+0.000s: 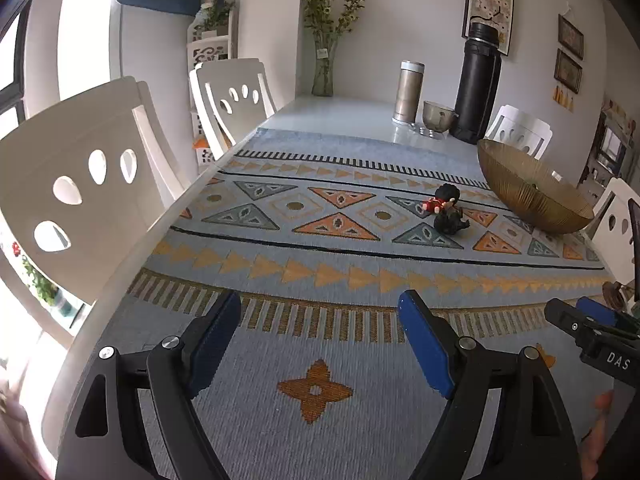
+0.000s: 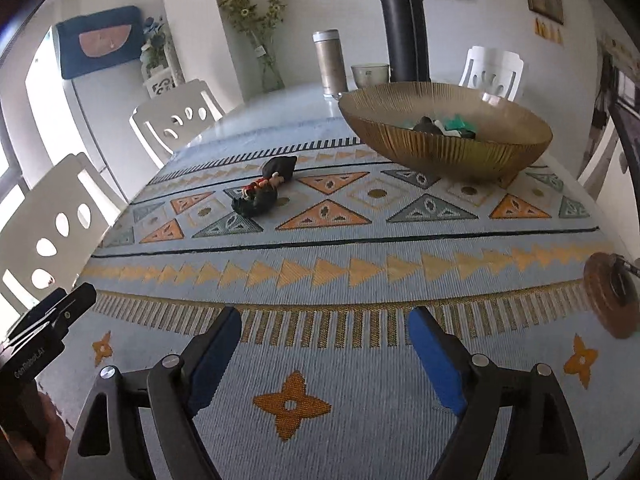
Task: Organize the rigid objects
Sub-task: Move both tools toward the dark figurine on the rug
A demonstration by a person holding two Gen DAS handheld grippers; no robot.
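Note:
A small figurine [image 1: 445,205] with a red top and black hair lies on its side on the patterned cloth, well ahead of both grippers; the right wrist view has the figurine [image 2: 262,192] left of centre. A ribbed amber glass bowl [image 1: 532,190] stands to its right; in the right wrist view the bowl [image 2: 444,136] holds several small toys [image 2: 448,126]. My left gripper [image 1: 320,312] hangs open over the cloth with nothing between its blue pads. My right gripper [image 2: 325,322] is open and empty too, low over the near part of the cloth.
A black flask [image 1: 478,84], a metal tumbler [image 1: 408,92], a cup [image 1: 438,115] and a vase of flowers [image 1: 324,60] stand at the table's far end. White chairs [image 1: 80,184] line the left side. A brown round coaster [image 2: 610,294] lies by the right edge.

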